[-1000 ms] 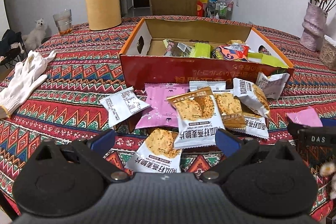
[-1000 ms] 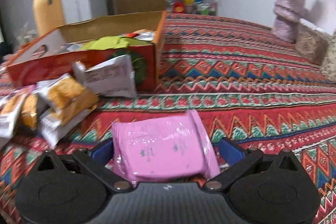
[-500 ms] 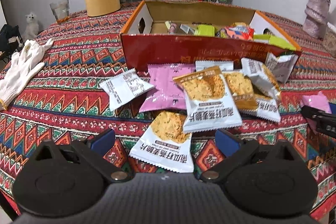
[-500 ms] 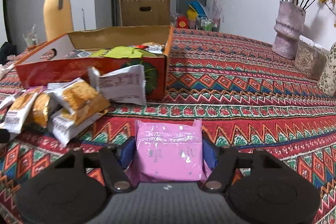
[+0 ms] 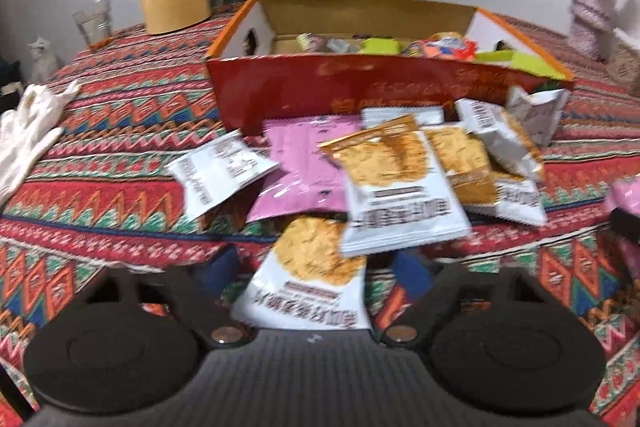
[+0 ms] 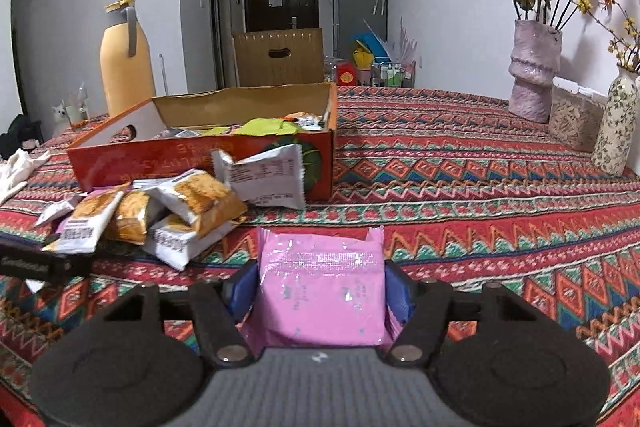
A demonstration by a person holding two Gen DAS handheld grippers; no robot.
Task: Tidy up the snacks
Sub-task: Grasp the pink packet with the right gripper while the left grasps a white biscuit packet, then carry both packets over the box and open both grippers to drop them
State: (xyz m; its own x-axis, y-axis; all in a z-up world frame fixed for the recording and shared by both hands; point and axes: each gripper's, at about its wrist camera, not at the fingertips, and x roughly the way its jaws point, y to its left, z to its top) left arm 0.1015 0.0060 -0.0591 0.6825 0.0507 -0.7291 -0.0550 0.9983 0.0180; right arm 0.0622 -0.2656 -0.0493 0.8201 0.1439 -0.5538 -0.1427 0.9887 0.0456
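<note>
Right tongs (image 6: 318, 291) clamped on pink packet (image 6: 320, 291); left tongs (image 5: 314, 275) closing around cracker packet (image 5: 308, 287), long axis 12 o'clock; box (image 6: 200, 155) at 11 o'clock.

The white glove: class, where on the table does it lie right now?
In the left wrist view the white glove lies on the patterned tablecloth at the far left edge, left of the red snack box and nearer the camera than the drinking glass.

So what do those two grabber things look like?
Both look alike. The left gripper and right gripper each have a grey ribbed body, two round black discs at the sides, black angled arms with small silver pins, and blue finger pads. No cables, sleeves or hands show.
</note>
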